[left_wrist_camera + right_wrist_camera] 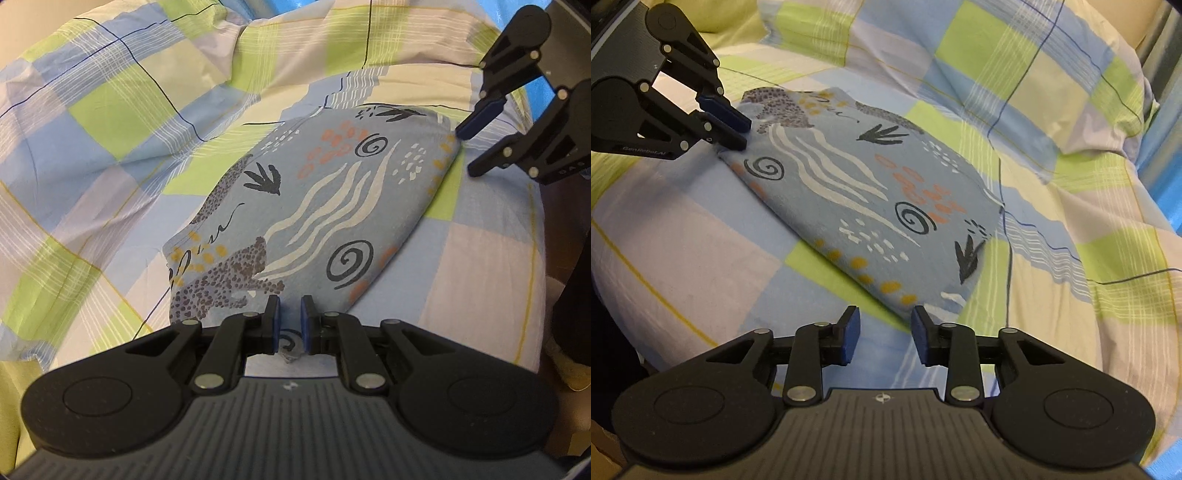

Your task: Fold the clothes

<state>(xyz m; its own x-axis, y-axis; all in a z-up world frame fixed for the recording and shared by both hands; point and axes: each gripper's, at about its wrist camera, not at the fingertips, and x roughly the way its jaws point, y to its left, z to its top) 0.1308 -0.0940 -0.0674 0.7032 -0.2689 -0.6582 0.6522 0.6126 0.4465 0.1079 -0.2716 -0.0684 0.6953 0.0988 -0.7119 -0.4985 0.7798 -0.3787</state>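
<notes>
A folded light-blue garment [314, 206] printed with spirals, waves and leopard spots lies flat on the checked bed sheet [92, 122]. In the left wrist view my left gripper [290, 321] sits at the garment's near corner, jaws close together with a bit of printed cloth between the pads. The right wrist view shows the left gripper [740, 133] pinching the far-left corner of the garment [857, 192]. My right gripper [885, 328] stands open just short of the garment's near corner, nothing between its fingers. From the left wrist view the right gripper [467, 151] is beside the far-right corner.
The blue, green and cream checked sheet [701, 229] covers the whole bed and bunches into rumpled folds [1071, 92] behind the garment. A dark trouser leg of the person [576, 277] stands at the bed's right edge.
</notes>
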